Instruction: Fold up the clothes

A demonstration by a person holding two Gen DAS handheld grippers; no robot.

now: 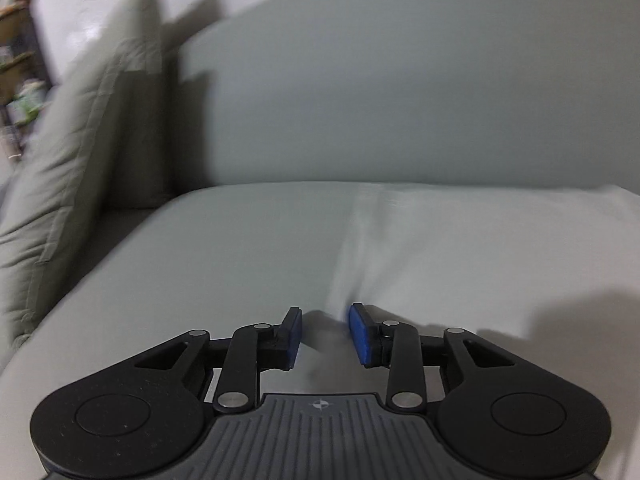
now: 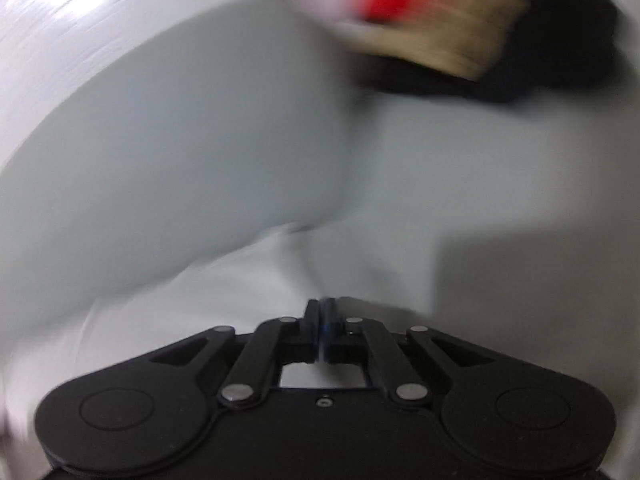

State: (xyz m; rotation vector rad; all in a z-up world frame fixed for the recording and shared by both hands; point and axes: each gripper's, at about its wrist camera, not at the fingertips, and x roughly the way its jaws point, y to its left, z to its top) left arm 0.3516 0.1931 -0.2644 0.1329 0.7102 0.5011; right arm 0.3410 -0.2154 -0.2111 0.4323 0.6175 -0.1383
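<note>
A white garment (image 1: 460,248) lies spread on the pale grey sofa seat (image 1: 240,248). My left gripper (image 1: 325,334) is open, its blue pads (image 1: 362,336) low over the seat at the garment's left edge, holding nothing. In the blurred right wrist view the same white garment (image 2: 248,280) bunches up toward my right gripper (image 2: 321,330), whose pads are pressed together on a fold of the cloth.
A grey-green cushion (image 1: 84,152) leans at the sofa's left end against the backrest (image 1: 400,92). A shelf (image 1: 20,68) stands far left. In the right wrist view a blurred pile of red, tan and black items (image 2: 472,40) sits at the upper right.
</note>
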